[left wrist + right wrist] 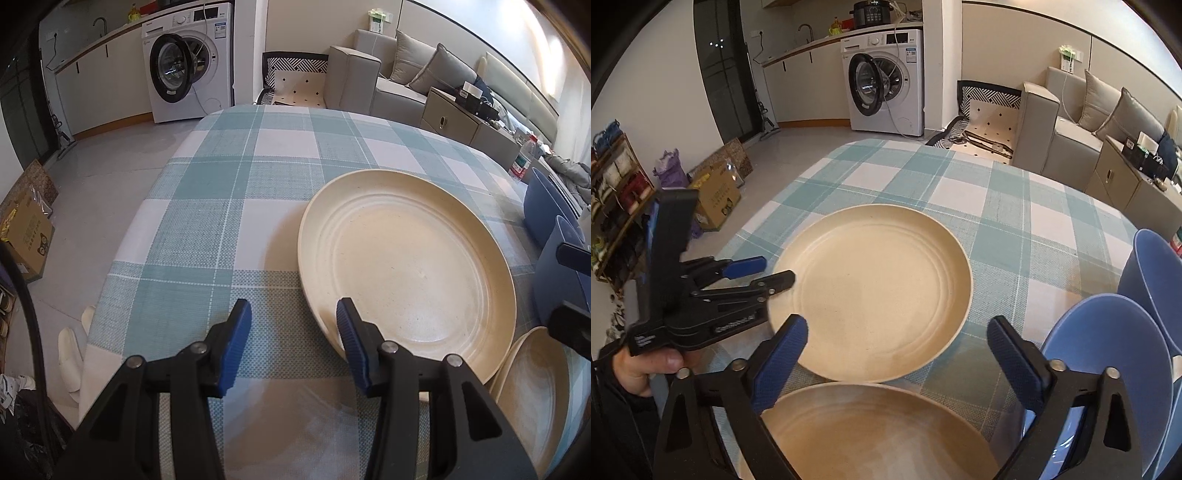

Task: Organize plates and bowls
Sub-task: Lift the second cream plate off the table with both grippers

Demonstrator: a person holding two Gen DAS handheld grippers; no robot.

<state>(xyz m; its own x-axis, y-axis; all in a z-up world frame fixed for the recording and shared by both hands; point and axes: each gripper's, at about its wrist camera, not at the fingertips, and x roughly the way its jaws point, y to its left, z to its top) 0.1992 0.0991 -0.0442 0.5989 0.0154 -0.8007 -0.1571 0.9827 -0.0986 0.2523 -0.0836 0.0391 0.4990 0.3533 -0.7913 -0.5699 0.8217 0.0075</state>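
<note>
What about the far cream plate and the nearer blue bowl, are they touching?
Apart. The right wrist view shows a strip of checked tablecloth between the far cream plate and the nearer blue bowl.

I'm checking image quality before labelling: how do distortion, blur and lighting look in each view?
Left wrist view: strong fisheye bend, dark corners, sharp cream plate, bright glare along the upper right wall. Right wrist view: same curving of the checked tablecloth; the left gripper looks slightly blurred; the near plate carries soft shadow patches.
</note>
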